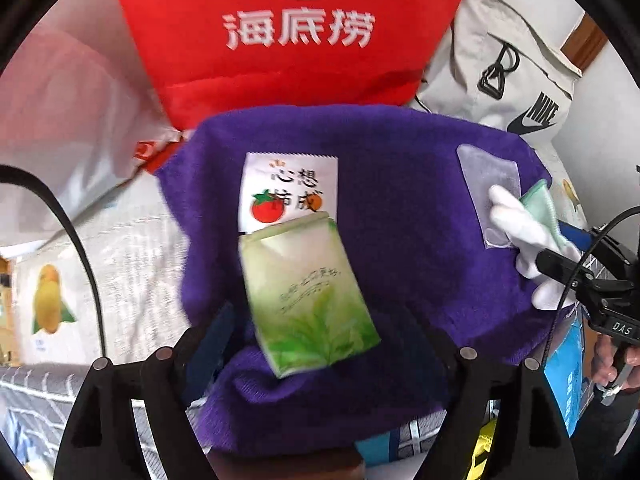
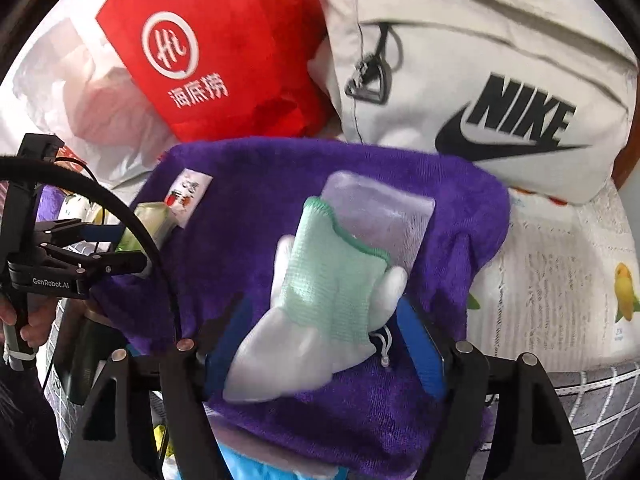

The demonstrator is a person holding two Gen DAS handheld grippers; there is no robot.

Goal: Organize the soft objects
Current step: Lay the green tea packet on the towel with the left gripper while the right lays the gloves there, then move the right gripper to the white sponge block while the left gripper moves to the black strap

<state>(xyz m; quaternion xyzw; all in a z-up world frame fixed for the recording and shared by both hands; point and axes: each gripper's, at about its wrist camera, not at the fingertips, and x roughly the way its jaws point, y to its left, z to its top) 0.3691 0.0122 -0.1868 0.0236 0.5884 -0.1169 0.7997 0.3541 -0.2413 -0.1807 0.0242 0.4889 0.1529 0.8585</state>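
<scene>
A purple towel lies spread out with small items on it. A green tissue packet rests tilted between the wide jaws of my left gripper, and neither pad touches it. Above it lies a white packet with a tomato picture. A white and mint-green glove lies between the blue pads of my right gripper, which stands open. The glove partly overlaps a clear plastic pouch.
A red bag with white lettering and a grey Nike bag stand behind the towel. A white plastic bag lies at the left. The sheet with fruit prints covers the surface. Blue packaging sticks out under the towel.
</scene>
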